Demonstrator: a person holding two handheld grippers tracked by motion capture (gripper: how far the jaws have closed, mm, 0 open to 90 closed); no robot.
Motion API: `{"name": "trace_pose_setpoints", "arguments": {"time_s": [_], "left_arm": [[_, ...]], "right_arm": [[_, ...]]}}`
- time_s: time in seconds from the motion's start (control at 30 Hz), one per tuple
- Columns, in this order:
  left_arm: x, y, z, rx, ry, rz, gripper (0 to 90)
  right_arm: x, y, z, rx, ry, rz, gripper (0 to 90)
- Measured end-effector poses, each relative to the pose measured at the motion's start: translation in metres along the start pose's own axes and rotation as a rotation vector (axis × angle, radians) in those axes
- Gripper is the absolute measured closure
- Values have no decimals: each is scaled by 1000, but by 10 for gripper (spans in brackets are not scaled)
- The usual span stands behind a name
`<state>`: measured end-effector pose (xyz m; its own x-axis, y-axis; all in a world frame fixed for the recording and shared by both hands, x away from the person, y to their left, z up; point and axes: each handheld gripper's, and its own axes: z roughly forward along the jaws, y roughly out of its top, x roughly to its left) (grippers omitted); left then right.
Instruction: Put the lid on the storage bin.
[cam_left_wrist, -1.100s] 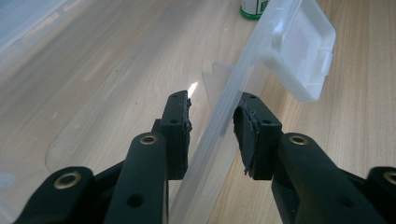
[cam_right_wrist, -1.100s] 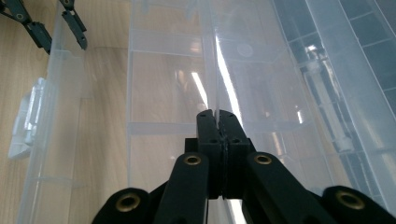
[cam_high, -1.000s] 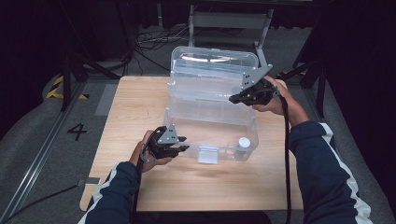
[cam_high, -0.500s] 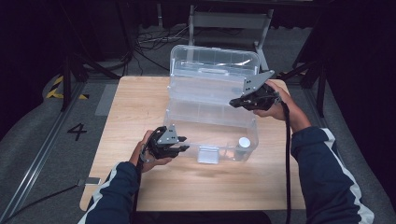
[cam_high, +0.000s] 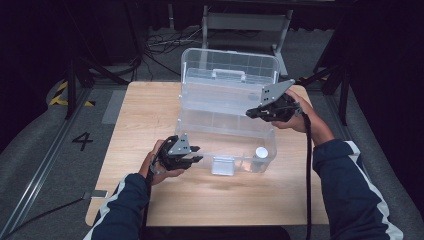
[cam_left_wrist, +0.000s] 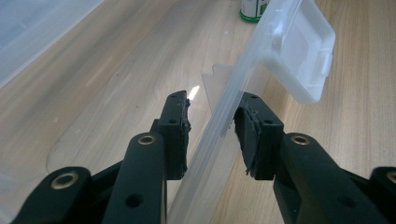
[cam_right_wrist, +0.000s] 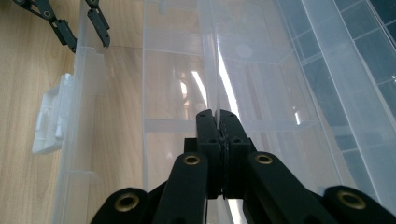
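Observation:
A clear plastic toolbox (cam_high: 200, 127) stands on the wooden table with its lid (cam_high: 230, 65) tipped up behind. My left gripper (cam_high: 197, 154) straddles the box's front wall (cam_left_wrist: 243, 60) near the left front corner. It is open (cam_left_wrist: 212, 116), with a gap between the left pad and the wall. My right gripper (cam_high: 248, 114) is at the box's right end, shut (cam_right_wrist: 217, 114) on the thin upper edge of a clear inner tray (cam_high: 225, 97). A white latch (cam_left_wrist: 303, 60) hangs on the front wall. A small white-capped bottle (cam_high: 260, 152) stands inside the box.
The wooden table (cam_high: 145, 110) has bare surface left of the box and in front of it. A metal chair frame (cam_high: 245, 22) and cables lie beyond the far edge. A floor mark "4" (cam_high: 82, 140) is at the left.
My right gripper has sunk slightly in the high view, still shut on the tray edge. The left gripper and the box have stayed put.

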<state>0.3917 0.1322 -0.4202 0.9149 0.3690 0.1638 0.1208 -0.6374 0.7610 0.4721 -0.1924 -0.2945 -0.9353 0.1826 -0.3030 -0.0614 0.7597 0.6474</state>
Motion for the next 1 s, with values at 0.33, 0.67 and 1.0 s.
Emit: {"name": "trace_pose_setpoints", "arguments": {"time_s": [0.33, 0.67, 1.0], "left_arm": [[0, -1, 0, -3, 2, 7, 651], [0, -1, 0, -4, -1, 11, 651], [0, -1, 0, -3, 1, 15, 650]], "right_arm": [[4, -1, 0, -4, 6, -5, 892], [11, -3, -1, -14, -7, -7, 886], [18, -5, -2, -18, -2, -15, 885]]}}
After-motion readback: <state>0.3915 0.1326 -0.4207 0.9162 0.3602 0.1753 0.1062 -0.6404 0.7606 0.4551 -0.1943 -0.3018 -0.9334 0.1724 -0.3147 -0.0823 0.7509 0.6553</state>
